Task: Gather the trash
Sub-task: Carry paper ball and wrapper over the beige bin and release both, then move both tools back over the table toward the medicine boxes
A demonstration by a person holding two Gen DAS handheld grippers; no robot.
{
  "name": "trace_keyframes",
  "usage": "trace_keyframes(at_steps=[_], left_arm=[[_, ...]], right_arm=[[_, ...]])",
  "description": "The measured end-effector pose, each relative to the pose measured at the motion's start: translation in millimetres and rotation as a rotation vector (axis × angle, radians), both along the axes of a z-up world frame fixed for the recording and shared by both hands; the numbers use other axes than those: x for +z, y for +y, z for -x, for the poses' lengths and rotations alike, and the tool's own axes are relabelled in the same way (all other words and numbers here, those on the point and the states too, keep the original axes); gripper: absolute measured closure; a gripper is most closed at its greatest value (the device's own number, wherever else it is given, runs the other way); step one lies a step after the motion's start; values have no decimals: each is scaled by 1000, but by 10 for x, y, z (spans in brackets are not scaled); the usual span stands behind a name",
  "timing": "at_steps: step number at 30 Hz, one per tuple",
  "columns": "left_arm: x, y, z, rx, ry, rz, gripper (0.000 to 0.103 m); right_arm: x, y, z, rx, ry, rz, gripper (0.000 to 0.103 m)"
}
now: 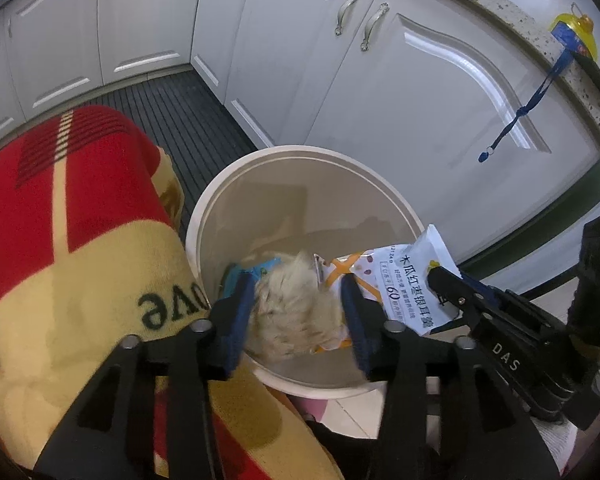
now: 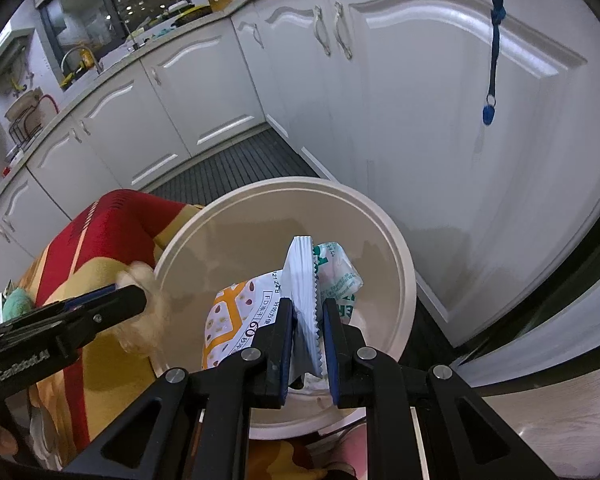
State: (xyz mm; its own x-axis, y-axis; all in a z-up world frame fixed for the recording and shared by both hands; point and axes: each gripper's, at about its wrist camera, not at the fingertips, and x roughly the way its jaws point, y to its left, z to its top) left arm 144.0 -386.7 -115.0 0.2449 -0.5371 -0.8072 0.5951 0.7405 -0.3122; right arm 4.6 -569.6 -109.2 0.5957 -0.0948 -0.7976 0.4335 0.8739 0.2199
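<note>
Chinese print and a big "60" mark the one snack packet [image 2: 236, 316] clamped in the right gripper [image 2: 306, 344] over the single bin [image 2: 388, 232]. Left gripper [image 1: 296, 312], jaws apart around a blurred tissue wad [image 1: 292, 304] above the bin; "DAS" and "GenRobot.AI" label the grippers, "ove" the blanket [image 1: 80, 248].

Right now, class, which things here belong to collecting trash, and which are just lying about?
Belong to the job:
bin
fluffy wad
snack packet
left gripper
right gripper

Just lying about:
red and yellow blanket
blue cord
cupboard doors
yellow bottle
</note>
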Motion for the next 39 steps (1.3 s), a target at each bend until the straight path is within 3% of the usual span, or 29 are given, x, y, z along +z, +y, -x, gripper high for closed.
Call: trace_keyframes(at_steps=[2,7,9,20,24,39], left_arm=[[-2,4,1,-1,4,6,45],[23,25,9,6,2,10,44],[40,41,15,9,4,13,44],[247,148,175,17,-37,27,44],[319,213,240,18,-40,36,44],[742,741,477,57,-107,75,44]], right_arm=[[-33,-24,-3,-10,1,-19,89],[-72,-26,11,-5,16,-29,82],[-78,-24,11,-7,14,-40,71],[-38,65,46,10,11,-29,69],[23,154,69,17,4,10,62],[372,617,126,93,-22,152,59]])
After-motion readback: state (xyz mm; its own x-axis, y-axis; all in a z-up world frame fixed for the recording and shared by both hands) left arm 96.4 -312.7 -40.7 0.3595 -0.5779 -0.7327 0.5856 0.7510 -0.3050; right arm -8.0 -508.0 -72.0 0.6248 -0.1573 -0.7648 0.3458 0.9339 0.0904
